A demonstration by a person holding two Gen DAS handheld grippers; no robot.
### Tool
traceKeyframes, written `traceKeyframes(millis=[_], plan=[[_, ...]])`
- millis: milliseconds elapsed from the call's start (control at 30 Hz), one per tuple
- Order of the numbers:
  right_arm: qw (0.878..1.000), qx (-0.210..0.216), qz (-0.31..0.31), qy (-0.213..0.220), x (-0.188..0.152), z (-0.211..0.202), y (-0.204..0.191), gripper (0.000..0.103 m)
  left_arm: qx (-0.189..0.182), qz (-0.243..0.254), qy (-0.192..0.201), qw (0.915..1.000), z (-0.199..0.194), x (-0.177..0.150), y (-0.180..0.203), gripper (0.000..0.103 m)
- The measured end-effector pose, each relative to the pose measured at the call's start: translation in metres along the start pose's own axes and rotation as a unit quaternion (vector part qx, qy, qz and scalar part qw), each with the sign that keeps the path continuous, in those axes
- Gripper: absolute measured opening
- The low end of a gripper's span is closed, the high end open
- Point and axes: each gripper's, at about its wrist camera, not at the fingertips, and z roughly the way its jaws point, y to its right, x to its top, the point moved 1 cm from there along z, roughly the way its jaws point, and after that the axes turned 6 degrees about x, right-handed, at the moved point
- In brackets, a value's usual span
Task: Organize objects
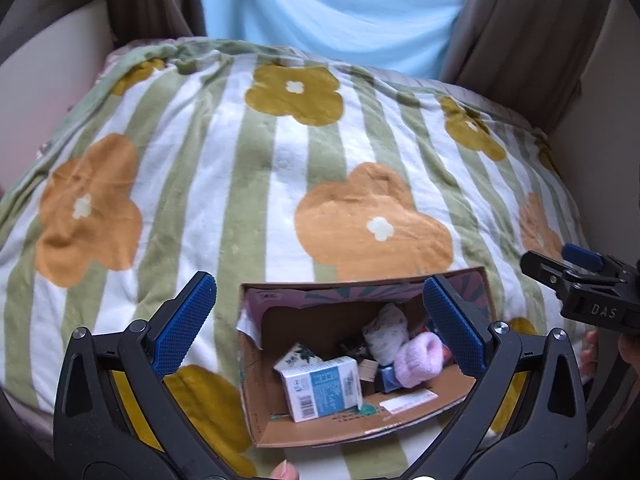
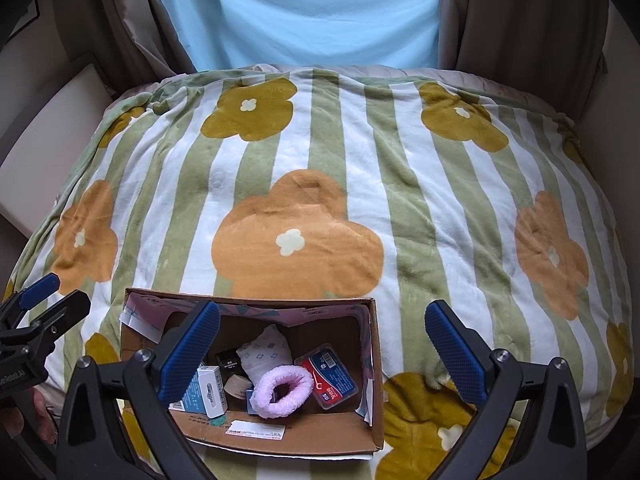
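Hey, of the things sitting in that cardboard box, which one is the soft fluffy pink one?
The pink scrunchie, a fuzzy ring lying at the front of the cardboard box. Beside it, the red case and the blue-and-white carton are both hard-sided.

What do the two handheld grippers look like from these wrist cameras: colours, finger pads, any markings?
Both match: black plastic clamp-style frames with silver pivot bolts and fingers faced in blue knurled pads. The left gripper is seen head-on in its own view; the right gripper likewise. From the side, the right one's body carries white "DAS" lettering. A bare fingertip shows below; no sleeves or cables are visible.
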Motion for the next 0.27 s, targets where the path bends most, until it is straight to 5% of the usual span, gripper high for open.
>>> traceKeyframes(millis=[267], plan=[[1.000,0.000,0.002,-0.001,0.0006,0.0016,-0.0003,0.102,0.018,0.013,0.027,0.9994,-0.0054,-0.0001,0.0003,0.103]])
